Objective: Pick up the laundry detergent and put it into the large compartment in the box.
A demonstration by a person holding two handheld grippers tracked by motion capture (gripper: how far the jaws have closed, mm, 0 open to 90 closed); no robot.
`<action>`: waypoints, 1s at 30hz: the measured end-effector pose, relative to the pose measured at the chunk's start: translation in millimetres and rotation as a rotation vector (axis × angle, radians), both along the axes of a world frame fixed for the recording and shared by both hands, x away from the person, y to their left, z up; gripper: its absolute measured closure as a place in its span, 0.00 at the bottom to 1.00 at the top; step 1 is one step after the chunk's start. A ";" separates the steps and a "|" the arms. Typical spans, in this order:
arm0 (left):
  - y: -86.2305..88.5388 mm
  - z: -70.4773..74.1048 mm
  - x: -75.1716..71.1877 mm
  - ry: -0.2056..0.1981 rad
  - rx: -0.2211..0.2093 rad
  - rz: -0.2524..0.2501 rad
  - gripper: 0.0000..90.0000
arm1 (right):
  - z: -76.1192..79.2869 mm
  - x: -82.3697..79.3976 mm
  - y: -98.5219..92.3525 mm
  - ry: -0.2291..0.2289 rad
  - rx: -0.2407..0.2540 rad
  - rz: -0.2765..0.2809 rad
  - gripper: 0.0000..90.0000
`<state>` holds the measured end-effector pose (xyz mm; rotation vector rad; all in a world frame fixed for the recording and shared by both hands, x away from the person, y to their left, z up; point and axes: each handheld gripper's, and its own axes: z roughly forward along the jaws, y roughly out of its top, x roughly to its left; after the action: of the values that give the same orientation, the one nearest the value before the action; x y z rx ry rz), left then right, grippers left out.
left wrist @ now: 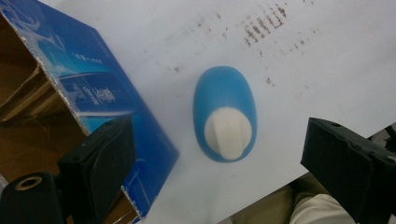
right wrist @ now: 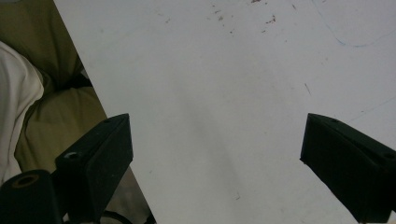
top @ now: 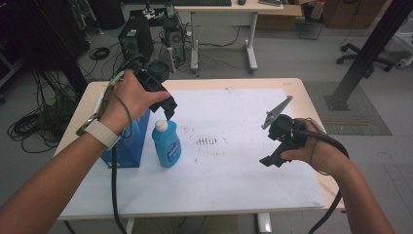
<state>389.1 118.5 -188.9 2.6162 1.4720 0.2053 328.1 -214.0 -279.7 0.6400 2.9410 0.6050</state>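
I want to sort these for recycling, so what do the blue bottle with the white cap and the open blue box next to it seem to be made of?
The blue bottle with the white cap looks like smooth, matte plastic, evenly coloured. The open blue box is probably printed cardboard: glossy blue outside, plain brown inside, with a rough torn-looking edge.

The high view looks forward and down on the whole bench (top: 292, 85) from above the person's side. The left gripper view looks straight down, close over the blue bottle (left wrist: 224, 120) and blue box (left wrist: 100, 91), which the high view shares. The right gripper view looks down closely on the white sheet (right wrist: 224, 93) near the bench edge.
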 end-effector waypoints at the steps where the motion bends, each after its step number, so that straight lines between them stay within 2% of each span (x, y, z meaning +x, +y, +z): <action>1: -0.2 -0.6 0.0 -0.001 -0.001 0.004 0.11 | 0.0 0.1 -0.1 -0.001 -0.001 0.001 0.10; 10: -3.0 -6.8 -1.0 -0.013 0.000 0.017 0.11 | -0.5 -0.3 -1.0 -0.001 0.002 0.001 0.10; 21: -3.3 -19.7 0.6 -0.002 0.006 0.023 0.11 | -0.6 -0.4 -1.6 -0.003 0.002 0.004 0.10; 30: -5.6 -31.8 0.6 0.021 0.012 0.020 0.11 | -1.3 -0.8 -1.2 -0.001 0.004 0.004 0.10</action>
<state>389.7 112.9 -220.7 2.6221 1.5091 0.1902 327.3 -215.2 -280.9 0.6336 2.9414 0.6118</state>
